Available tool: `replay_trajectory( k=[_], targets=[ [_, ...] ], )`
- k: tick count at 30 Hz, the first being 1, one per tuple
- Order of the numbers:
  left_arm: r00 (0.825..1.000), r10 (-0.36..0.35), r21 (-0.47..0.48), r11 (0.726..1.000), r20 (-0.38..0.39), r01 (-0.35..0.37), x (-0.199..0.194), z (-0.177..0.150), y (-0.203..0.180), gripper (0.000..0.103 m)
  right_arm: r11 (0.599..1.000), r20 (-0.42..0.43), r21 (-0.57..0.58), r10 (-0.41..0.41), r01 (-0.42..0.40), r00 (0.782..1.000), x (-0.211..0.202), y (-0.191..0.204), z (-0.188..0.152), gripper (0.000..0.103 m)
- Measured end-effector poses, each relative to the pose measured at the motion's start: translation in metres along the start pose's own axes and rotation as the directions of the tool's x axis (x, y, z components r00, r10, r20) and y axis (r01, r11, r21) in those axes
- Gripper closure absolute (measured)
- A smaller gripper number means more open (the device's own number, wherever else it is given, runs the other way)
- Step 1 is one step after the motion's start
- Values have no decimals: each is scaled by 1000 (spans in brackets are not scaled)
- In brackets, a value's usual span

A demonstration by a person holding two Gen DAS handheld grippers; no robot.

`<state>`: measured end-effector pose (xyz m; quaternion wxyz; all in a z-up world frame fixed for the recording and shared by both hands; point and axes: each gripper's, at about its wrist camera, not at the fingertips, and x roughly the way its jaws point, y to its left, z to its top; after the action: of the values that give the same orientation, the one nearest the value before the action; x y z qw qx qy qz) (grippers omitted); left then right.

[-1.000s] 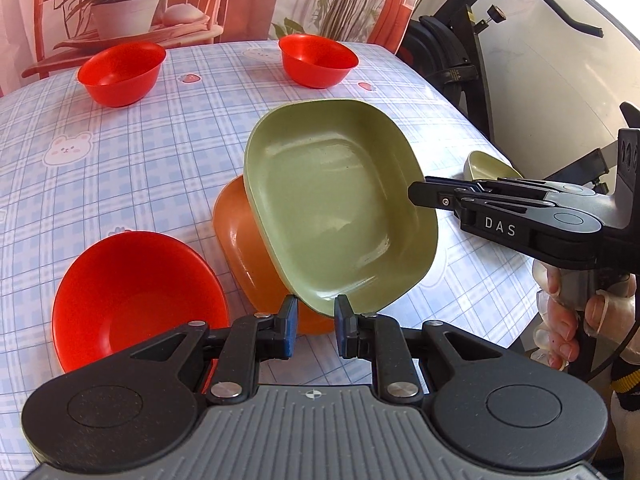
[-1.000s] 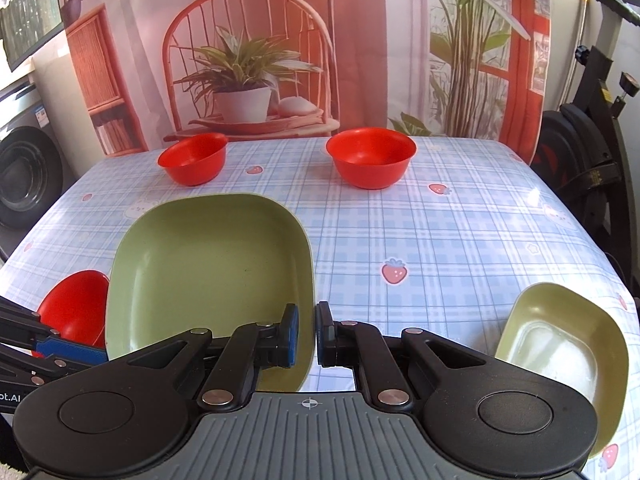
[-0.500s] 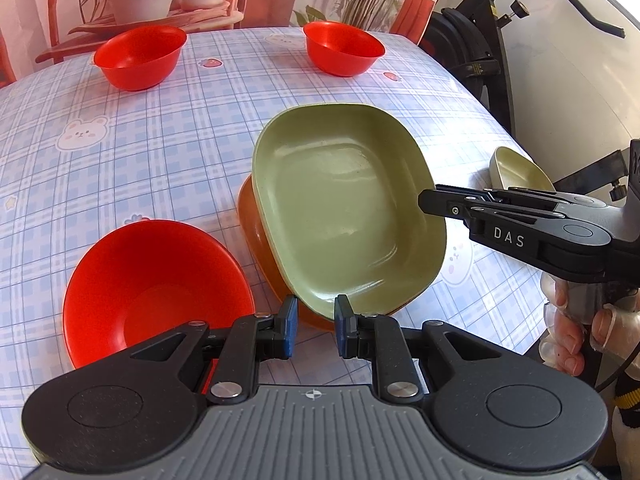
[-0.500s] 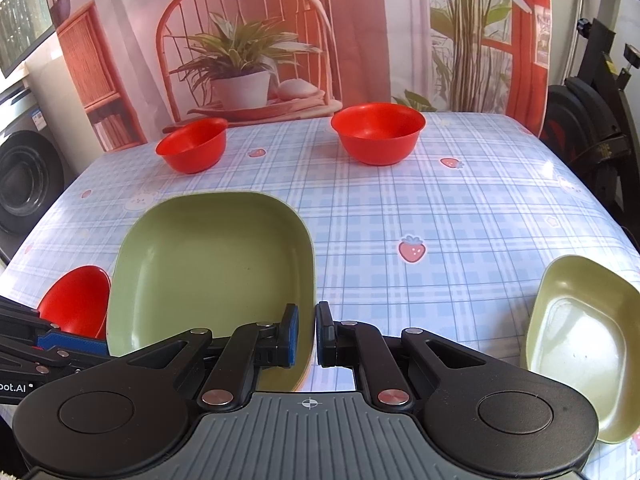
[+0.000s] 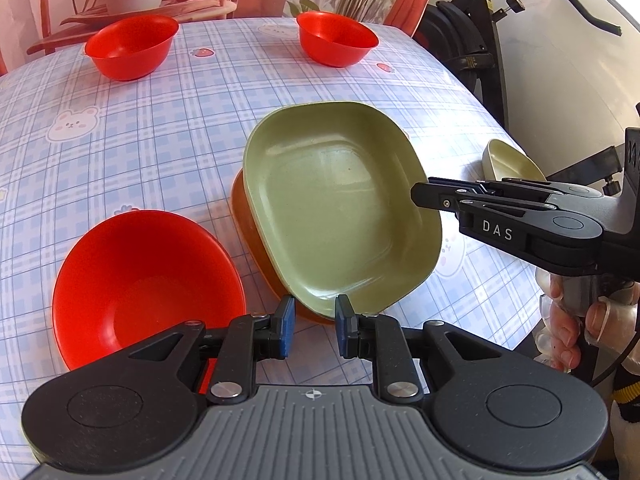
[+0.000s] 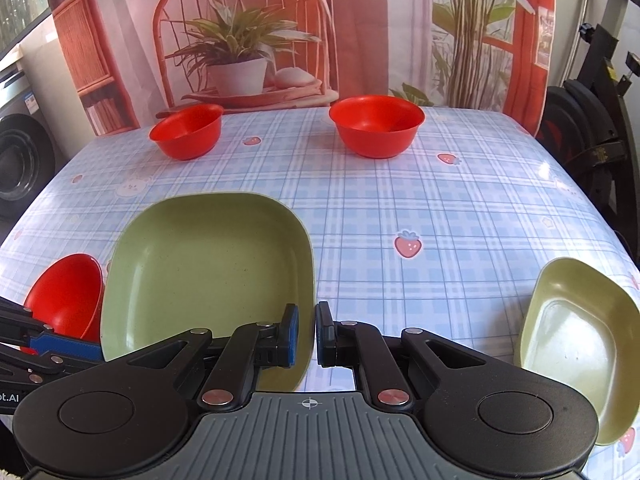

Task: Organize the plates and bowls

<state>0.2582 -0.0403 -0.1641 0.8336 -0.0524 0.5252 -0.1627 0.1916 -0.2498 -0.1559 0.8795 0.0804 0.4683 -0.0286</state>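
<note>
Green and square-cornered, the large plate lies tilted on an orange plate near the front of the checked surface, its raised edge toward the right tool, its long axis running from the near edge toward the far red bowls. The right tool's jaws stand narrowly apart at the plate's right rim; whether they touch it I cannot tell. The left tool sits apart just before the plate's near rim, gripping nothing. A red bowl rests just left; a smaller green plate sits well right.
</note>
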Motion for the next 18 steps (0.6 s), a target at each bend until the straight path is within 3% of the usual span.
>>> replay_trajectory(
  k=[12,18],
  targets=[
    [1000,10,9,1000,-3,-10,2,2,0,79,1000,-3,-10,5,-5,1000,0,1,-3,96],
    [999,10,16,1000,39,-11,-9,2,0,79,1000,19,-4,-11,11,1000,-7,-1,-2,95]
  ],
)
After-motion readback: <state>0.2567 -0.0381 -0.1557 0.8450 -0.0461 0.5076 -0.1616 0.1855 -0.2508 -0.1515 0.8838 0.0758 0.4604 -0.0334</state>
